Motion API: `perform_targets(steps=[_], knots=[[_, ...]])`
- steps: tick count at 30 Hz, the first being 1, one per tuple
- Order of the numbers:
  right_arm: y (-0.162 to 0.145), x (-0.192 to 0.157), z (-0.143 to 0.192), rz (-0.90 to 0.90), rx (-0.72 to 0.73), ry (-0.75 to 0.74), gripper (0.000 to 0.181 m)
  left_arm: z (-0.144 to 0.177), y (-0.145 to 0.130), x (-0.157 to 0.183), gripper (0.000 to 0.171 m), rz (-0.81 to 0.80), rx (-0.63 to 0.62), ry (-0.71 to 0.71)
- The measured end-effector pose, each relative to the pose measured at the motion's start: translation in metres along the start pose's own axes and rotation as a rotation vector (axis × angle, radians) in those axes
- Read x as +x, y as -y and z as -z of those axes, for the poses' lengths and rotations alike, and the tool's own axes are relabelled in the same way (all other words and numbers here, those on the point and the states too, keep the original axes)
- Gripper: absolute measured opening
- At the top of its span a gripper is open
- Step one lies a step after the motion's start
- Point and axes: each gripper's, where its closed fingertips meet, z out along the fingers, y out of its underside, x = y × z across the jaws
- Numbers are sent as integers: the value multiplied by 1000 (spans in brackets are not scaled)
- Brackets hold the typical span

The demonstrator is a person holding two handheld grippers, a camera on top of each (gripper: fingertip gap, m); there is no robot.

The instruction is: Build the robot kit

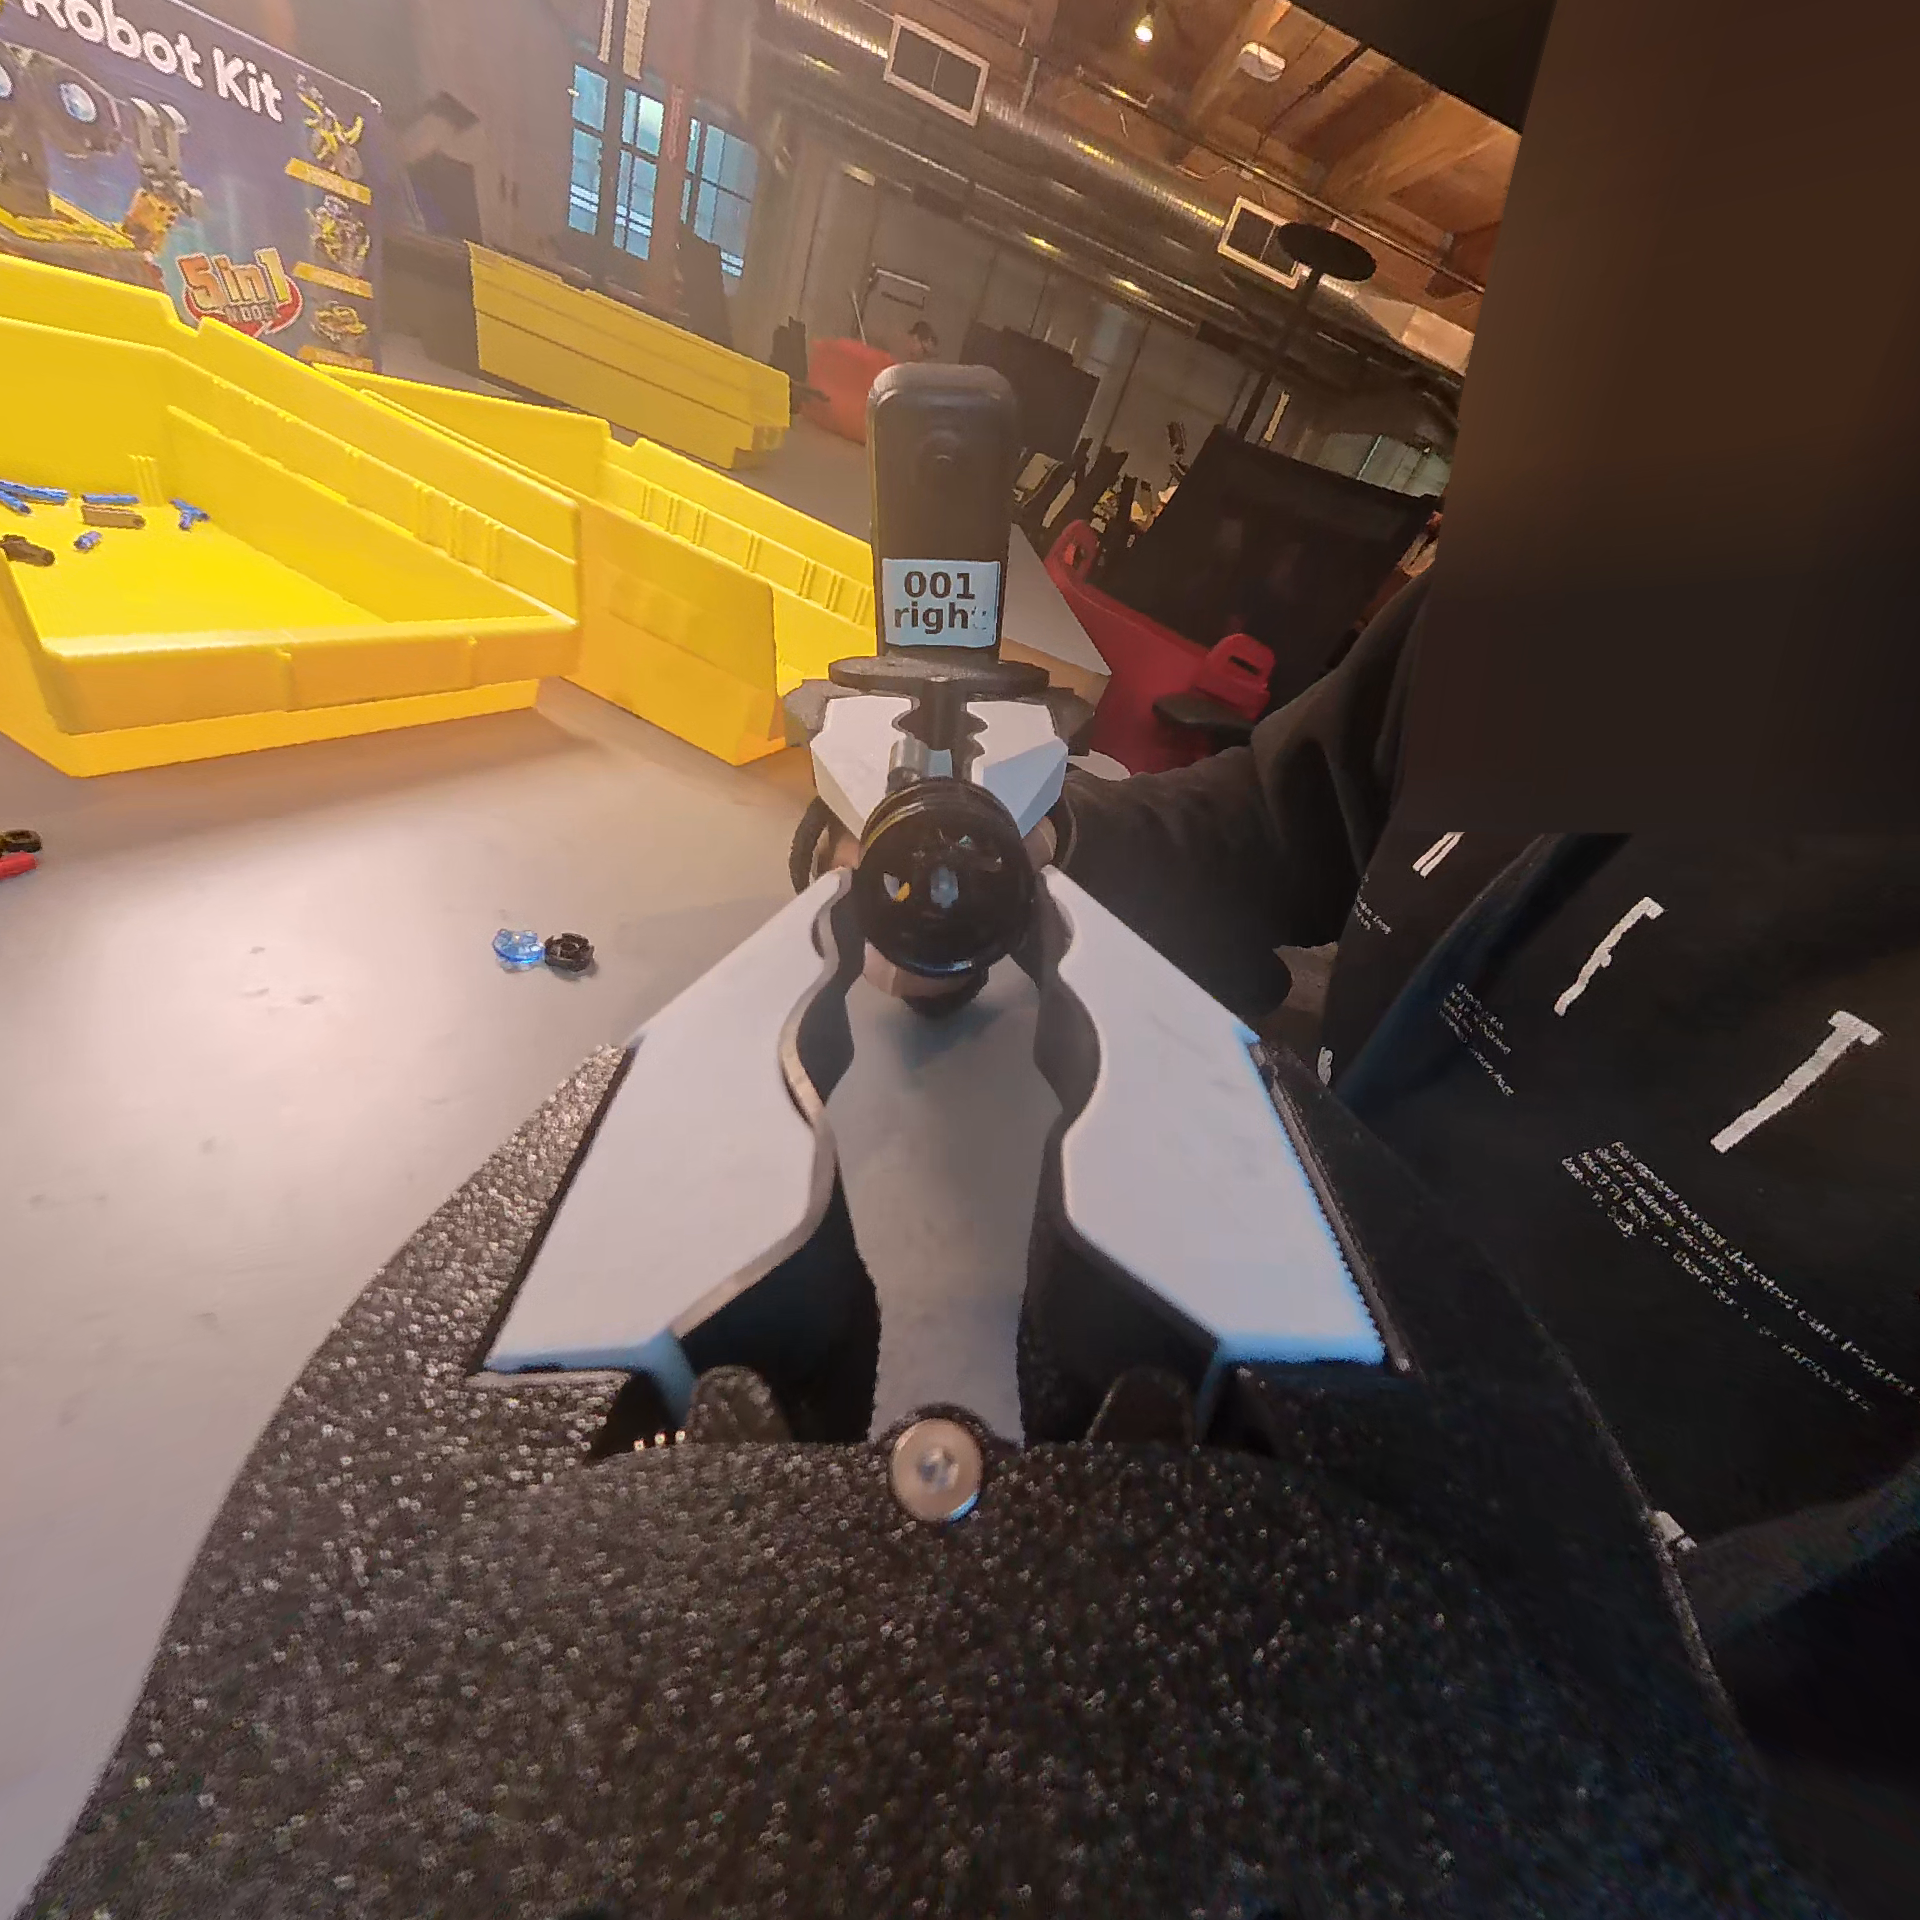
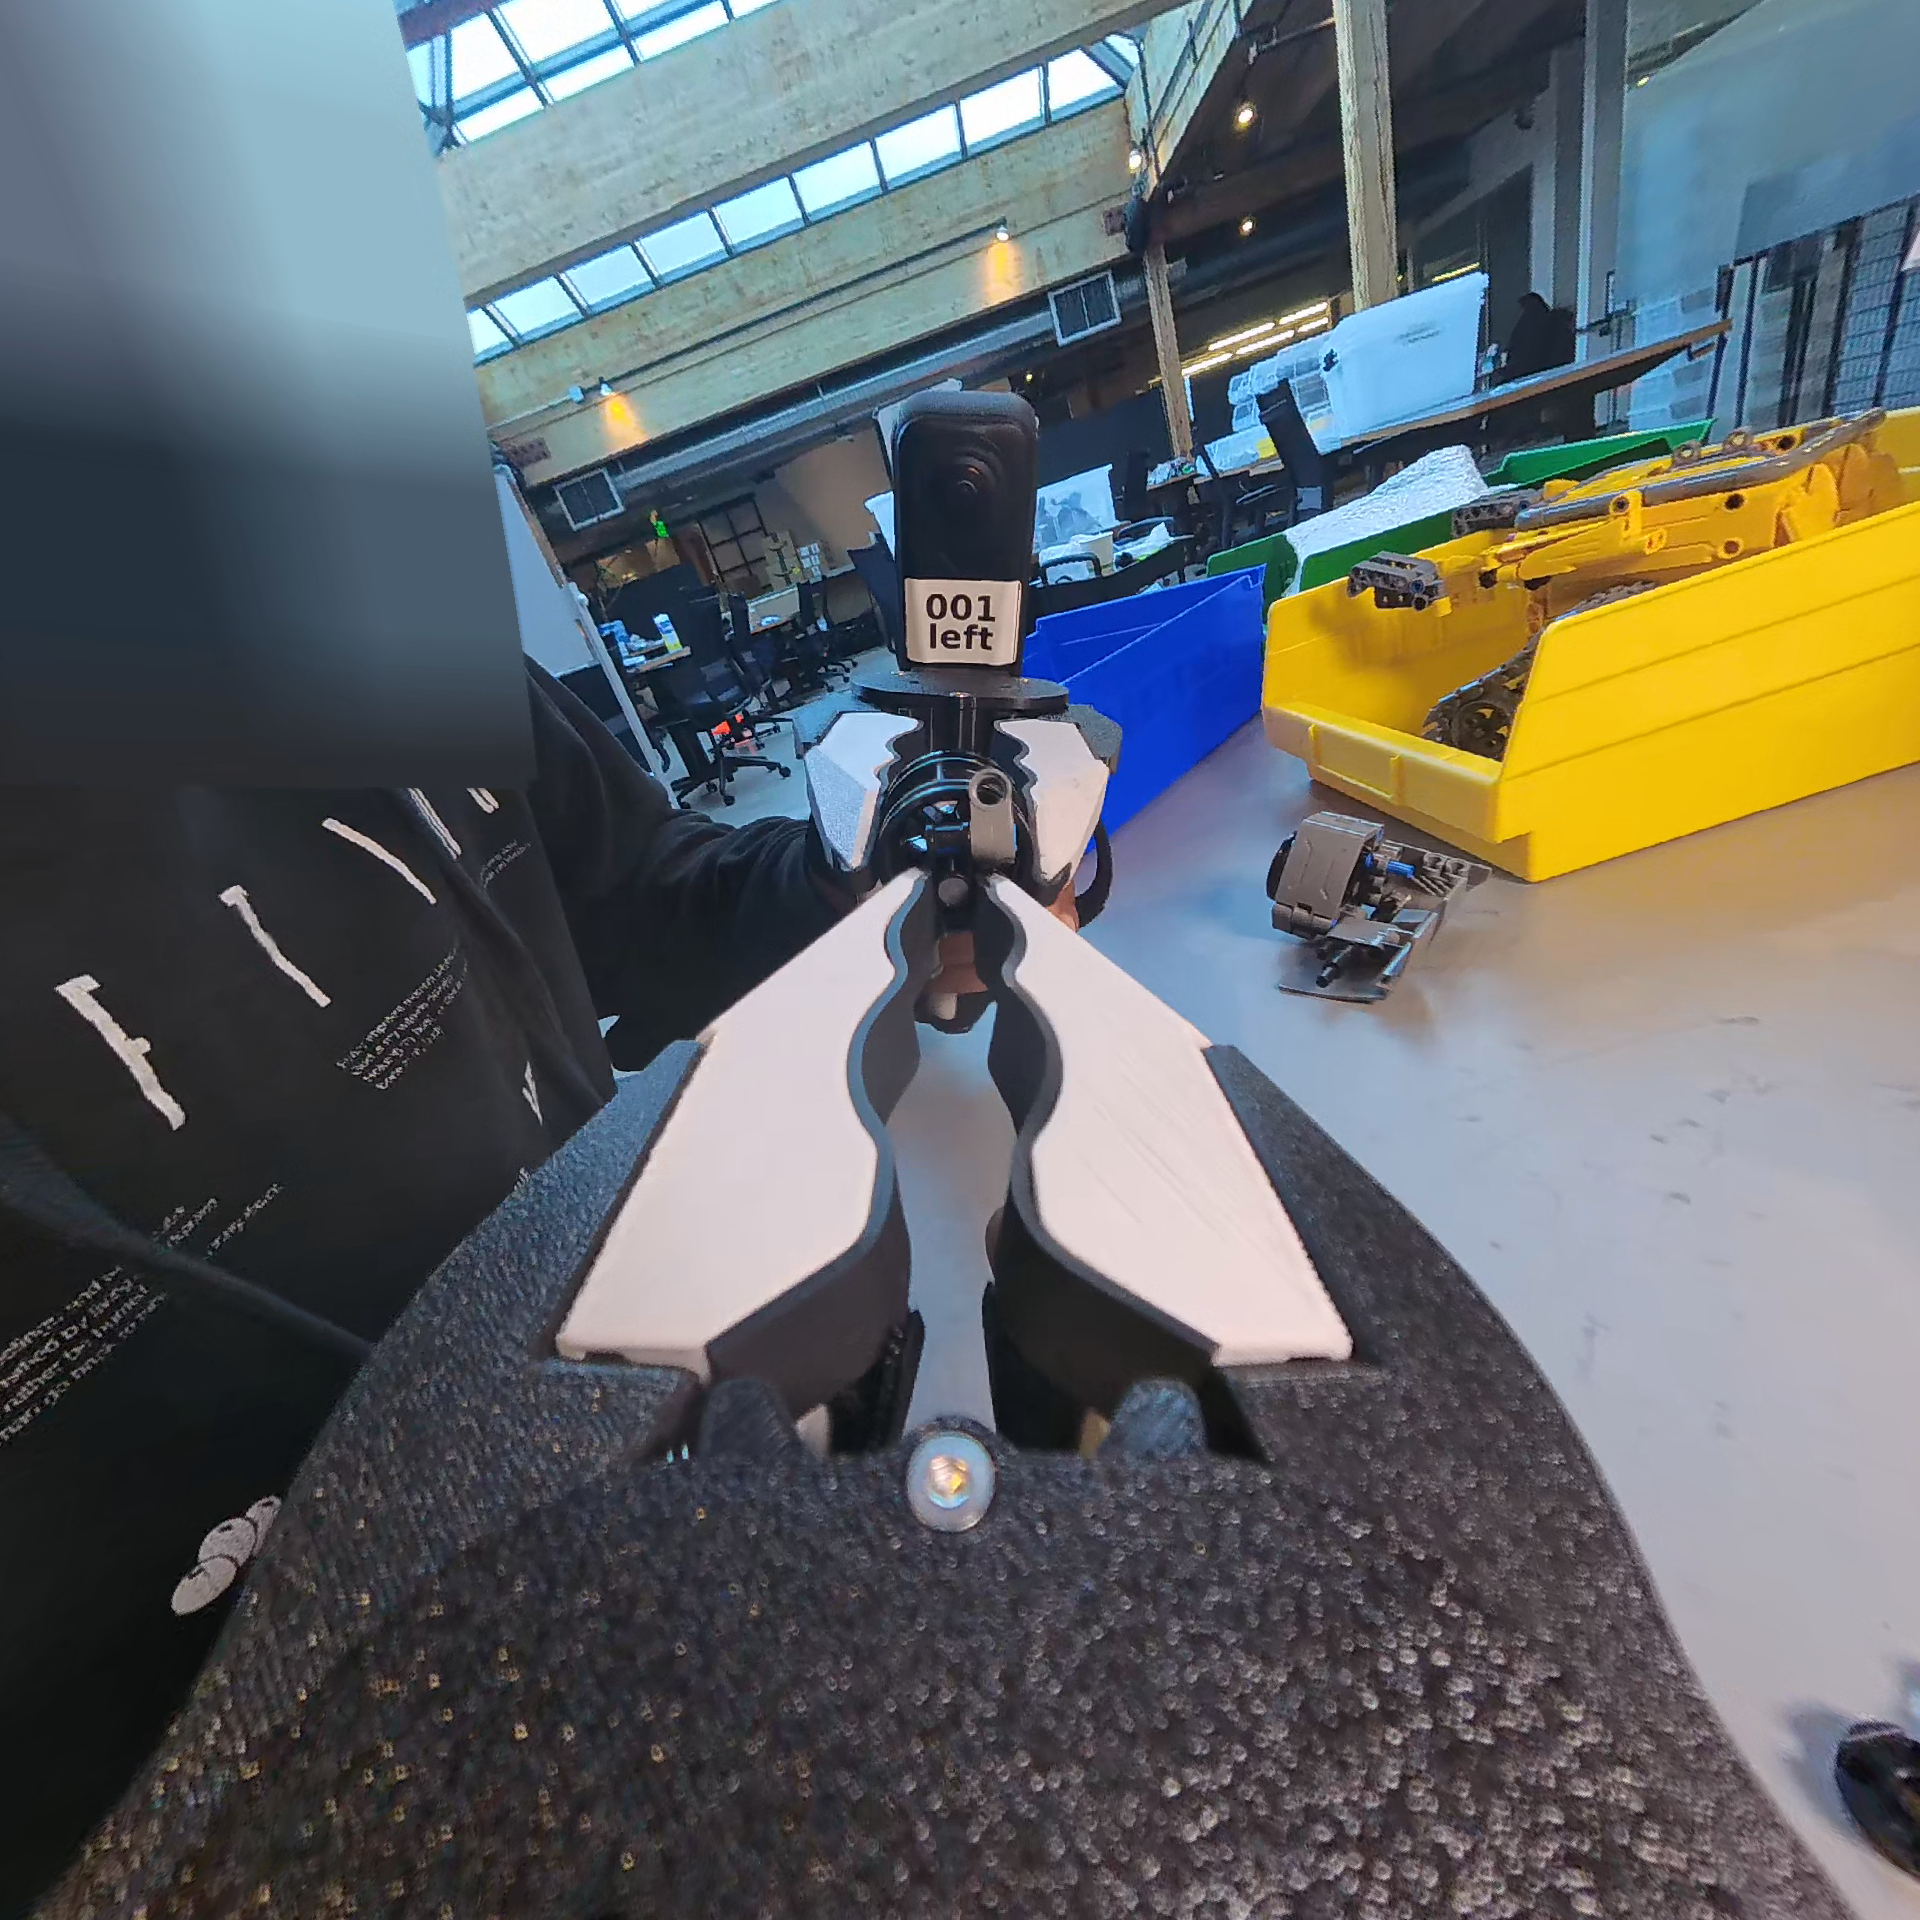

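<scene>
Both claws face each other nose to nose, raised off the grey tabletop (image 1: 260, 1091), sharing one small part between them.

Left gripper (image 1: 940, 904): fingers drawn in, pinching a black spoked plastic wheel (image 1: 940, 883) by its rim right at the tips. Hub faces my left camera, so the axle line runs along the claw axis toward the other claw. I read that as holding the wheel steady as a fixture.

Right gripper (image 2: 951, 904): tips pressed nearly together on a small black pin or axle piece with a grey connector beam (image 2: 987, 816) just beyond them. It looks clamped on the piece, but the contact itself is too small to confirm. The piece sits at the wheel's hub, which would explain the head-on alignment.

Around the left claw: a small clear-blue round stud (image 1: 517, 948) and a black ring-shaped piece (image 1: 569, 951) lie touching each other on the table to its left; further left and ahead, an open yellow plastic bin (image 1: 312, 634) with small blue and black parts.

Around the right claw: to its right, a grey-and-black partial block assembly (image 2: 1351, 904) on the table, and beyond it a yellow bin (image 2: 1610, 717) holding a yellow tracked model (image 2: 1621, 540); a blue bin (image 2: 1153, 665) ahead-right.

Person in a black printed sweatshirt (image 2: 260, 1039) on the inner side of both claws.
</scene>
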Motion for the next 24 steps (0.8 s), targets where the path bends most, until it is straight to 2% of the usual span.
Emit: perform_targets(steps=[7,8,9,10,11,12,13,15,16,18,20,24], knots=[[0,2,2,-4,0,1,5,0,0,-2,30,-3,1,14],[6,5,9,-12,40,-6,0,11,12,-9,32,16,70,45],[21,19,28,-61,126,-54,0,43,44,-27,30,65,254,101],[25,21,29,-45,150,-69,0,58,57,-33,22,81,333,123],[3,5,0,33,26,-26,0,24,33,-19,30,24,204,100],[-15,-7,-18,102,-90,13,0,-5,19,0,31,-45,124,53],[-6,-5,-16,115,-53,-5,0,-4,27,6,32,-125,118,50],[33,10,11,-7,148,-20,0,23,53,-5,31,-92,216,85],[33,13,14,11,142,-45,0,28,51,-7,31,-56,221,81],[27,6,8,41,115,-38,0,22,40,-6,32,-86,165,95],[21,11,6,25,68,-55,17,20,40,-6,32,-78,161,81],[18,10,2,-23,63,-53,26,14,35,-2,32,-56,167,40]])
